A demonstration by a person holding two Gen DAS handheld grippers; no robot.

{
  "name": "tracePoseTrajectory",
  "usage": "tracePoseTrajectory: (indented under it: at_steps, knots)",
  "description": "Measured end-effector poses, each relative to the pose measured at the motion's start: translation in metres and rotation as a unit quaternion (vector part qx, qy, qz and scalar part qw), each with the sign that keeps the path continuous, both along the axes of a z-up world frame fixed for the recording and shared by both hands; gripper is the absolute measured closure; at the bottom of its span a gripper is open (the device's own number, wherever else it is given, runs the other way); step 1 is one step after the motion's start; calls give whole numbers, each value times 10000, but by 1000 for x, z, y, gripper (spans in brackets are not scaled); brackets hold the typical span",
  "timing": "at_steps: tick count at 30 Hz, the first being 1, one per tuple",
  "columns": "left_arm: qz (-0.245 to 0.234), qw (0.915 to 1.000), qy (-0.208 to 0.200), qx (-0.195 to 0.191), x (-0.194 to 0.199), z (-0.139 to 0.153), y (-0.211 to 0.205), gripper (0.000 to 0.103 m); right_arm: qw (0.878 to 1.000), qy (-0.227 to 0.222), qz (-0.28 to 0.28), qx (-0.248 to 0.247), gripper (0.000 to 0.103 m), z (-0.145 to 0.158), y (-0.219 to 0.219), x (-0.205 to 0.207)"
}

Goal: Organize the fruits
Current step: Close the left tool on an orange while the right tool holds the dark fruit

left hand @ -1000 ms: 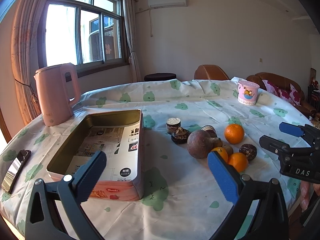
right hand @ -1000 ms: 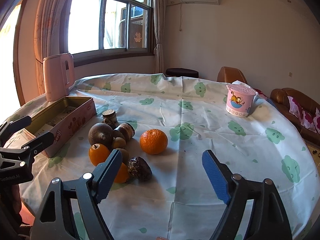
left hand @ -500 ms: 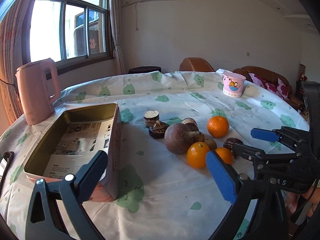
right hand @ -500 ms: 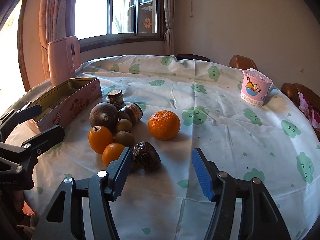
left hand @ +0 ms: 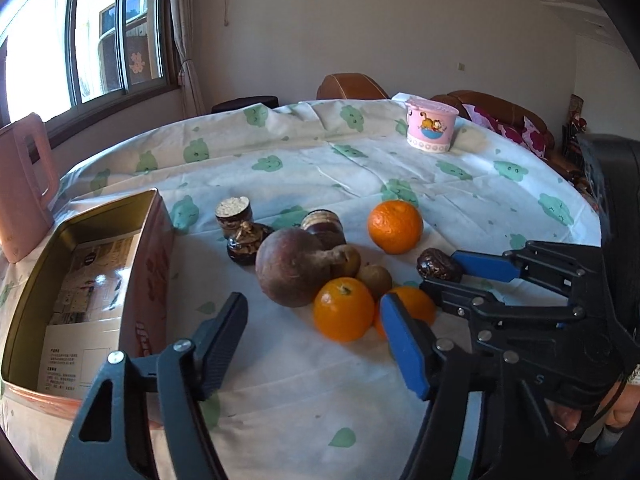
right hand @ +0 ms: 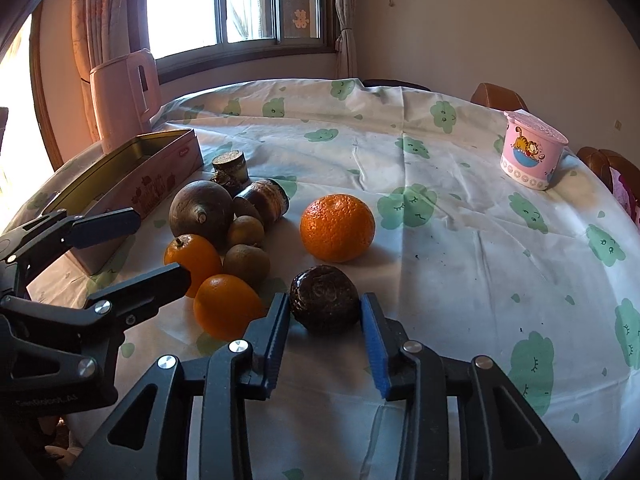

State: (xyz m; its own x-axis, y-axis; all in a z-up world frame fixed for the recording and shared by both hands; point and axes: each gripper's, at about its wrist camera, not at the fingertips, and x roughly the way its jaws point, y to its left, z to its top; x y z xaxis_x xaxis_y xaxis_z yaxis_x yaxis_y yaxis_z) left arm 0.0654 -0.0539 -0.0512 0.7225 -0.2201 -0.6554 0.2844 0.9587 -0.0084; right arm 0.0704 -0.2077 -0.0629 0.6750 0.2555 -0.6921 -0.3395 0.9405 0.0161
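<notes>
The right hand-held gripper stood half-open astride the dark, wrinkled round fruit, gripping nothing yet; better to close gently; the left hand-held gripper gaped, empty.

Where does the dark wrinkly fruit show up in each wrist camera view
Left wrist view: the dark wrinkled fruit lies right of centre, at the tips of the right tool, behind the fruit pile.
Right wrist view: bottom centre, between the right tool's fingers, just ahead of the camera.
Shared landmark: the large orange sits just beyond it in both views.
</notes>
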Motion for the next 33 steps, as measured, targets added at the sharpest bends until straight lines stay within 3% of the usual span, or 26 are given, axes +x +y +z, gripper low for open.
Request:
tracePoseTrajectory:
  at_steps: [5, 7, 8, 15, 33]
  knots:
    - [-141, 9990, 317, -264, 13, -6, 1, 45, 10000, 31, 29, -33, 65, -2, 1, 1]
    - [-231, 9990, 271, -259, 10, -6, -1, 54, 10000, 37, 25, 30, 65, -2, 0, 0]
    - [-347, 9986, 263, -291, 8, -6, -2, 70, 10000, 43, 28, 77, 65, -2, -2, 0]
    - [-379, 9986, 168, -332, 3, -4, 1, 69, 9995, -119, 13, 281, 65, 1, -7, -4]
    - [-152, 9958, -826, -377, -23, 12, 10, 69, 9959, -814, 38, 402, 65, 11, -9, -21]
